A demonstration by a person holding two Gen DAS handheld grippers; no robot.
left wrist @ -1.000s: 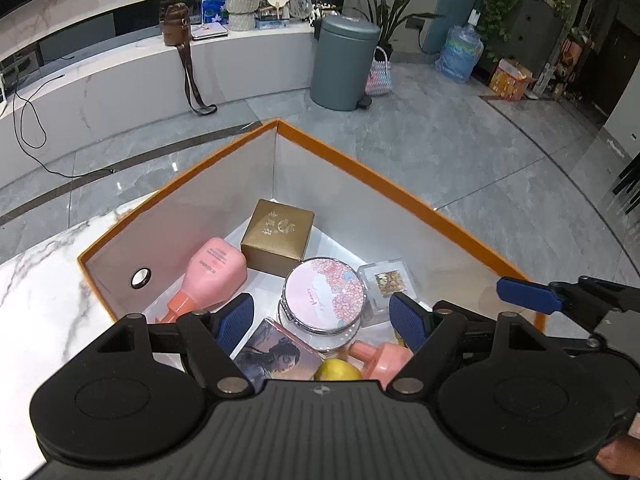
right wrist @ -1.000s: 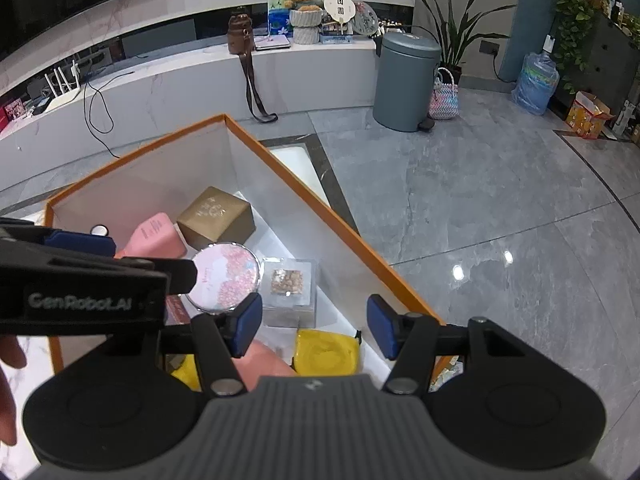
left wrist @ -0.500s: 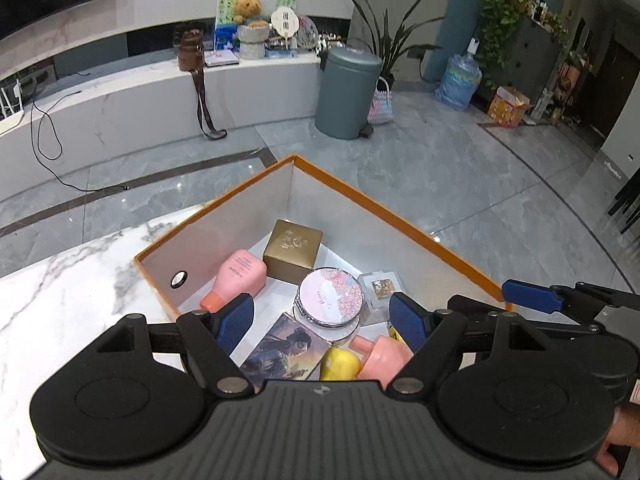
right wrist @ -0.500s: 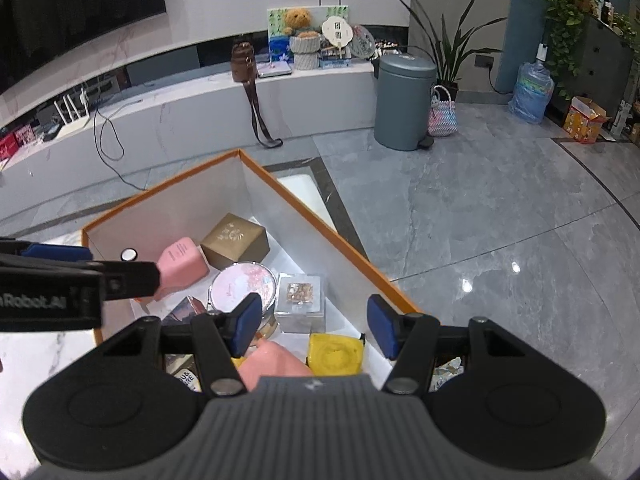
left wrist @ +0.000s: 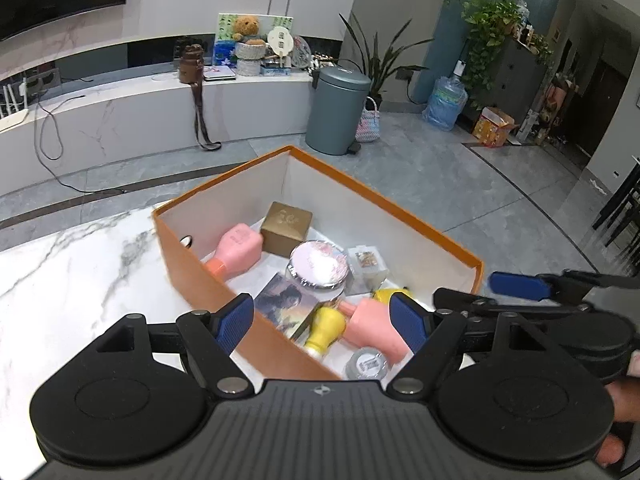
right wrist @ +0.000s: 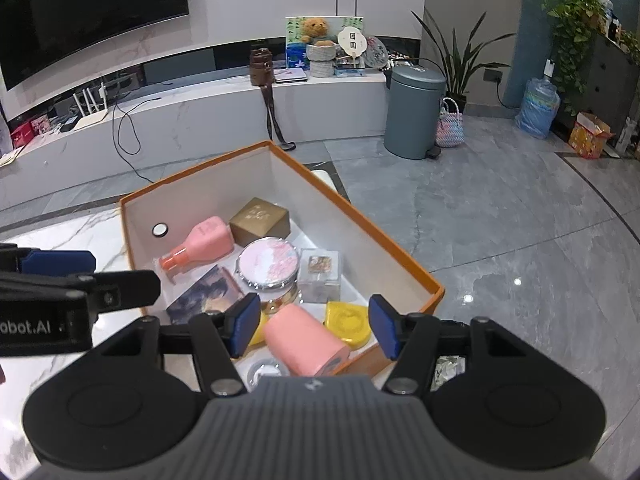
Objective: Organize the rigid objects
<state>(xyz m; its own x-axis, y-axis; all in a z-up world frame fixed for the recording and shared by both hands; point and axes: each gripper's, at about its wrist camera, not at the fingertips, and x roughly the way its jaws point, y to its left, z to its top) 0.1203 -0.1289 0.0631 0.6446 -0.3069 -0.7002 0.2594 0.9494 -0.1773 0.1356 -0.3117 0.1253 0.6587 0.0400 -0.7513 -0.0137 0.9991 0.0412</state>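
An orange box with white inside stands on the marble table. In it lie a gold box, two pink bottles, a round floral compact, a clear square case, a picture card, a yellow bottle, a yellow soap-like block and a small clear jar. My left gripper is open and empty above the box's near wall. My right gripper is open and empty above the box's near end.
The table ends just past the box; grey tiled floor lies beyond. A grey bin and a white counter with a bag and clutter stand far off. Each gripper shows beside the other in the other's view.
Both grippers have pulled up and back from the box, which now looks smaller and farther. Both stay open and empty. The items in the box have not moved.
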